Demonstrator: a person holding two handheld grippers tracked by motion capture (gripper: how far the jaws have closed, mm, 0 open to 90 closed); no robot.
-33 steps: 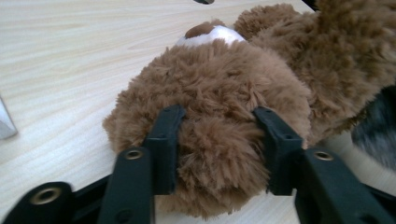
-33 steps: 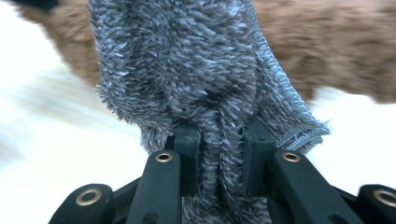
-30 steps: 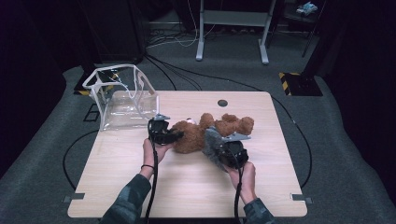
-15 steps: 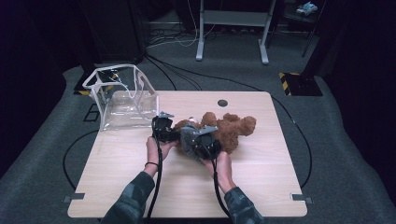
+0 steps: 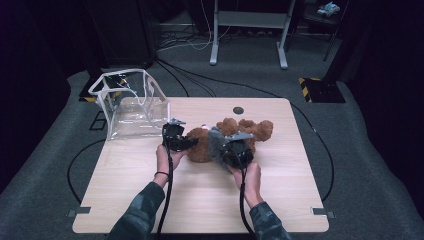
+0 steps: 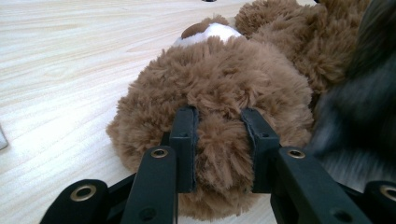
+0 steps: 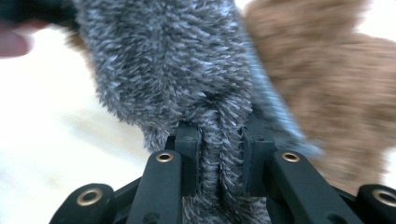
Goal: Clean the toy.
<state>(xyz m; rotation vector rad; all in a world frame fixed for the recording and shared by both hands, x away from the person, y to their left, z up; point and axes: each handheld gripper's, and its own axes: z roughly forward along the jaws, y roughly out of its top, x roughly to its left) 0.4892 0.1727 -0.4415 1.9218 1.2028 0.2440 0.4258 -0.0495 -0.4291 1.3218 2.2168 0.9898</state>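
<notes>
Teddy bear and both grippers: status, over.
Left gripper shut on the teddy bear. Right gripper shut on grey fuzzy cloth at the bear. Clear bag apart at table corner; nothing in the way.

the left tool (image 6: 218, 149) pinches the brown fluffy teddy bear (image 6: 219, 79), which lies on the light wood desk (image 6: 60, 60).

From up here I see my two forearms in mottled dark green camouflage sleeves (image 5: 142, 207), with a thin dark band around the left wrist. Each hand carries a black gripper, the left gripper (image 6: 218, 140) and the right gripper (image 7: 219, 158), both built of matte black linked bars with brass-ringed rivet holes. A black cable (image 5: 241, 200) trails from each, and the right one wears a grey three-cornered plate (image 5: 235, 136).
</notes>
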